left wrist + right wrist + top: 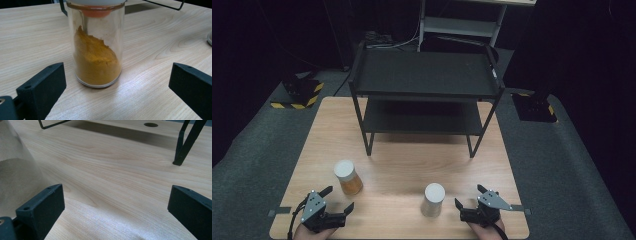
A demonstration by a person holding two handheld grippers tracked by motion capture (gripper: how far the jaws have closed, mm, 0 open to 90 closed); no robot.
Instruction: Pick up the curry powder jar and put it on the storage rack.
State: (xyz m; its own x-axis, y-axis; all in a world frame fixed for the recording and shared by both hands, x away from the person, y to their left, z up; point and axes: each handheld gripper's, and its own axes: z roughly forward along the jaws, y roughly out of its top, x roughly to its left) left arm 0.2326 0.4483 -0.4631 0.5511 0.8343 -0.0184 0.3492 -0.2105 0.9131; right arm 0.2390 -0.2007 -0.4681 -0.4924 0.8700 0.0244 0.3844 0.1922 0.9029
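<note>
Two jars wait in front of the rack (424, 95), both hand-held grippers spread open and empty.

Nearer than the rack, the orange-powder jar (347, 177) faces the left hand-held gripper (337, 198); the pale jar (433, 199) stands beside the right hand-held gripper (469, 196). A jaw nudging either tall jar on approach could topple it across the counter (402, 165).

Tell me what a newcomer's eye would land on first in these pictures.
First, the clear glass jar of orange-yellow powder with a white lid, standing upright on the light wooden table just ahead of the open left gripper. Next, the pale grey cylindrical jar near the open right gripper. Behind both stands the black two-tier metal shelf rack, at the table's far side.
</note>
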